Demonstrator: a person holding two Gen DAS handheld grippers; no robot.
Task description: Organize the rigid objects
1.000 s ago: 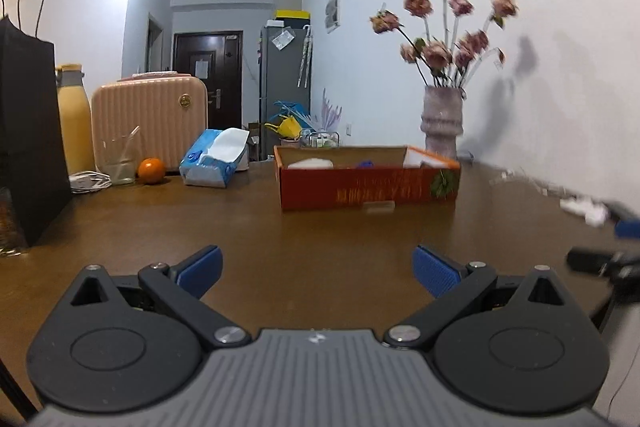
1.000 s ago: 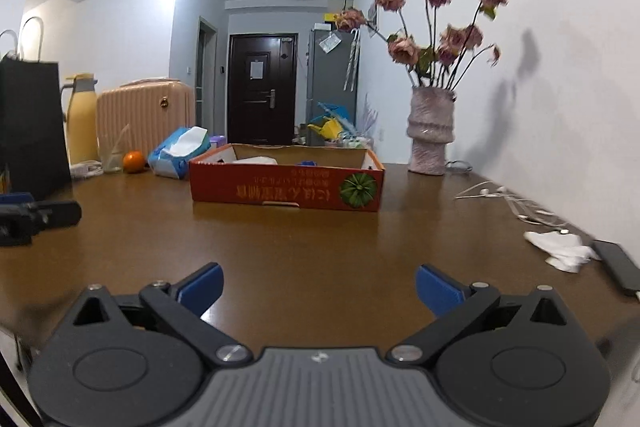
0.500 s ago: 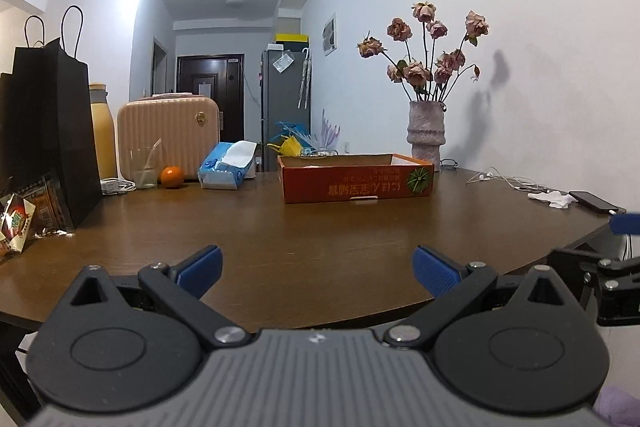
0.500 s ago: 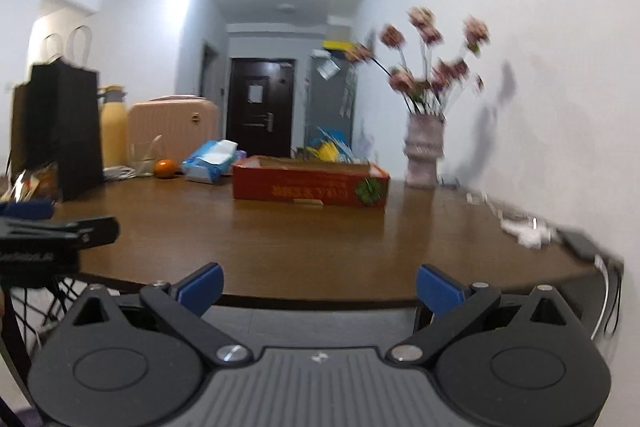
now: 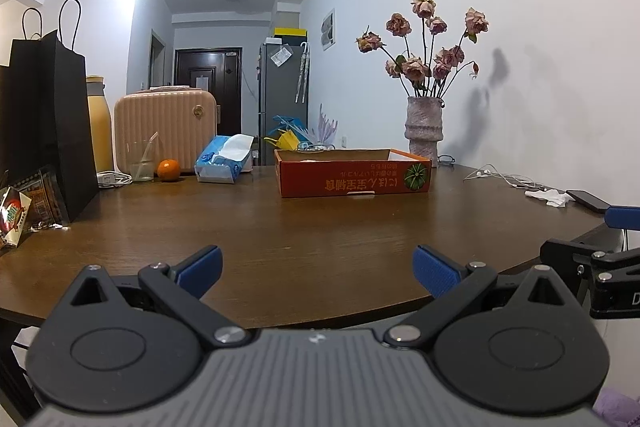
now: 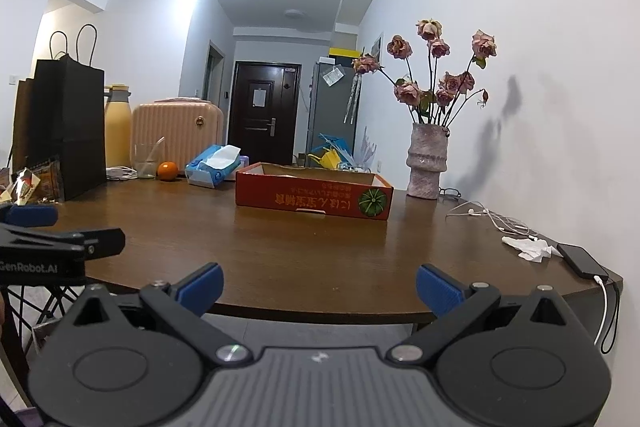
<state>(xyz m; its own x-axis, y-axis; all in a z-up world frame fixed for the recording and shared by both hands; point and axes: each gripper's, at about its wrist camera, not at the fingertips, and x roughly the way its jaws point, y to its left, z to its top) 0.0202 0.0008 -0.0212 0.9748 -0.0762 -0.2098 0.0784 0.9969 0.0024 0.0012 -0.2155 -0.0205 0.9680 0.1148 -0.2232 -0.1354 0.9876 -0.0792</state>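
While I hold both at the tabletop (image 5: 320, 227) edge, left hand-held gripper (image 5: 316, 267): agape, empty. Right hand-held gripper (image 6: 318, 285): likewise. Box (image 6: 312, 197) mid-tabletop.

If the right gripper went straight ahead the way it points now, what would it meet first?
Probably the red cardboard box. The right gripper is open and empty, off the near edge of the brown wooden table; bare tabletop lies between it and the box. Its height is unclear, so it might pass over the box.

Bare brown wooden table (image 5: 320, 227) lies open up to the red cardboard box (image 5: 354, 177); black paper bag (image 5: 44, 123) blocks the left edge; white crumpled tissue (image 6: 530, 247) and black phone (image 6: 582, 261) clutter the right.
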